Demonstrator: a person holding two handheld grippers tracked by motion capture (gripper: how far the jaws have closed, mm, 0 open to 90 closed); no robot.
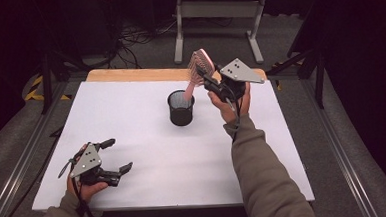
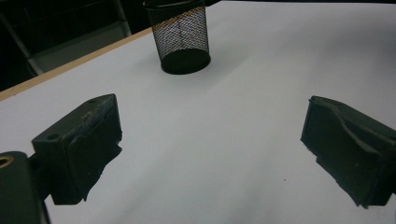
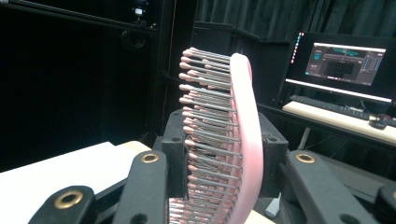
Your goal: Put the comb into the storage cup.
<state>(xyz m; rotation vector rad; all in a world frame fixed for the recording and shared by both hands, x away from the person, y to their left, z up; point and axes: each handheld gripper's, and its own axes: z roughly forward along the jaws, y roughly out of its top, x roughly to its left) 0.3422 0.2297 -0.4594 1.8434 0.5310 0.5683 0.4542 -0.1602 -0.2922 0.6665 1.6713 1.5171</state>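
Right gripper (image 1: 205, 81) fingers clamp the pink hairbrush (image 1: 199, 64) head, handle angled toward the mesh cup (image 1: 181, 108), apparently for insertion; left gripper (image 1: 117, 155) fingers rest wide on the counter (image 1: 148, 156).

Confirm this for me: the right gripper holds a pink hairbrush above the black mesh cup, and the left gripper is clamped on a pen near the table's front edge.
Not quite. The left gripper holds nothing: the left gripper view shows its jaws spread wide over bare white table. The rest stands: the right gripper grips the pink hairbrush above the black mesh cup.
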